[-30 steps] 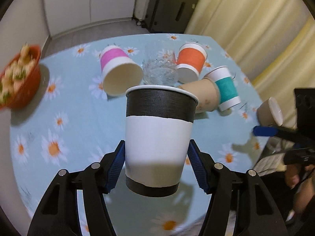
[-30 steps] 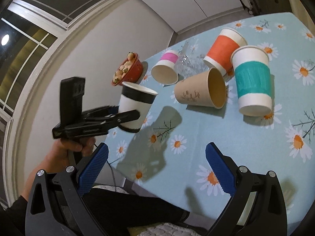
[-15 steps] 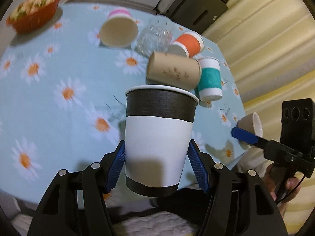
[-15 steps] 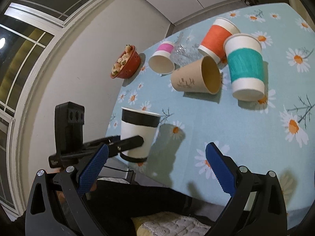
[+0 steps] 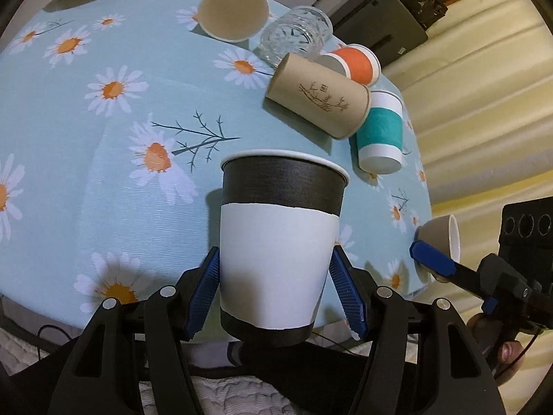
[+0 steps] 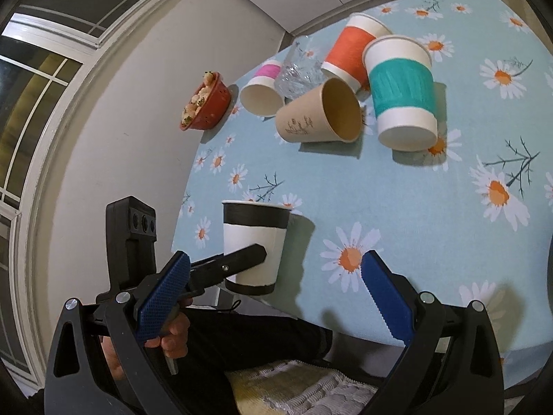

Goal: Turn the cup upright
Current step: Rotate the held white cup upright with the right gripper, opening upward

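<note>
My left gripper [image 5: 276, 294] is shut on a black-and-white paper cup [image 5: 280, 242], held upright with its rim up, just above the near edge of the daisy tablecloth [image 5: 103, 159]. The right wrist view shows the same cup [image 6: 254, 238] clamped in the left gripper [image 6: 255, 256] at the table's near left edge. My right gripper [image 6: 276, 297] is open and empty, off the table's front edge. It also shows in the left wrist view [image 5: 432, 259] at the right.
At the far side lie a tan cup [image 5: 318, 100], a pink cup [image 5: 235, 10] and a teal cup [image 5: 380, 135] on their sides, with an orange cup [image 5: 356, 65] and a clear glass [image 5: 293, 34]. A red bowl [image 6: 205, 103] stands far left. A small cup [image 5: 442, 235] sits at the right edge.
My left gripper has brought the black-and-white cup down and back toward the table's near edge, still upright. My right gripper has stayed open and moved little.
</note>
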Available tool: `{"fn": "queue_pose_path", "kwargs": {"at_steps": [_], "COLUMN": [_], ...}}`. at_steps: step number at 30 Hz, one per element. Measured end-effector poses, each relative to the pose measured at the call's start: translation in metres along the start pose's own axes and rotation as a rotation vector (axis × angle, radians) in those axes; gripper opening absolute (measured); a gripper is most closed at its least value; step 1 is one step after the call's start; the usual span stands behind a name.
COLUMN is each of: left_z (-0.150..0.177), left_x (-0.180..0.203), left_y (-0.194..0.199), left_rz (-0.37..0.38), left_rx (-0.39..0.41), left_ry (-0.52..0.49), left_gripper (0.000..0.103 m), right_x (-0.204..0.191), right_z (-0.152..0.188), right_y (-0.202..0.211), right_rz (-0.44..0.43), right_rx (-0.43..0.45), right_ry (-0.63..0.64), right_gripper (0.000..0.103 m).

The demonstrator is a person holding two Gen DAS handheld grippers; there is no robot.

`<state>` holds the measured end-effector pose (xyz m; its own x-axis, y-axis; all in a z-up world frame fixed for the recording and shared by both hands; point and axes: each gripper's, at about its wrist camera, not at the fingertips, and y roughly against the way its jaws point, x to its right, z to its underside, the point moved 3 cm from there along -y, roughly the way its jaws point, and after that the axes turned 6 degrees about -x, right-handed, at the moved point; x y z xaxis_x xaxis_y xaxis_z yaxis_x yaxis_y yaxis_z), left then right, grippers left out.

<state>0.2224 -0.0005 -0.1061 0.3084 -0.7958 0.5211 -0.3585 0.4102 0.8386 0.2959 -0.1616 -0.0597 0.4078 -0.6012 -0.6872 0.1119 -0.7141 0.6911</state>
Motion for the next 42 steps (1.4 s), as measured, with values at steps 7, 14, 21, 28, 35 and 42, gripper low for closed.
{"fn": "queue_pose_path", "kwargs": {"at_steps": [7,14,21,28,35,42], "left_z": [0.001,0.0,0.001,0.003,0.016,0.028], "left_x": [-0.002,-0.005,-0.005,-0.007,-0.02,-0.035], "left_y": [-0.004,-0.002,0.005,0.022,0.047,0.063], "left_rz": [-0.005,-0.009,0.008,0.03,0.064,0.107], "left_rx": [0.0,0.004,0.009,0.041,0.082,0.123], "left_ry": [0.013,0.014,0.004,-0.008,-0.009,0.005], "left_gripper": [0.065,0.067,0.069,0.069,0.069,0.069], "right_x": [0.001,-0.001,-0.003,-0.012,-0.022,-0.021], "right_z": [0.004,0.002,0.002,0.001,-0.005,-0.013], "right_y": [-0.008,-0.009,-0.01,-0.012,-0.035,-0.062], "right_rz": [0.012,0.005,0.006,0.016,0.036,0.096], "right_rx": [-0.026,-0.023,-0.026,-0.035,-0.082,-0.135], "right_ry": [0.0,-0.013,-0.016,-0.013,-0.009,-0.017], "right_gripper": [0.098,0.098,0.098,0.098,0.098,0.098]}}
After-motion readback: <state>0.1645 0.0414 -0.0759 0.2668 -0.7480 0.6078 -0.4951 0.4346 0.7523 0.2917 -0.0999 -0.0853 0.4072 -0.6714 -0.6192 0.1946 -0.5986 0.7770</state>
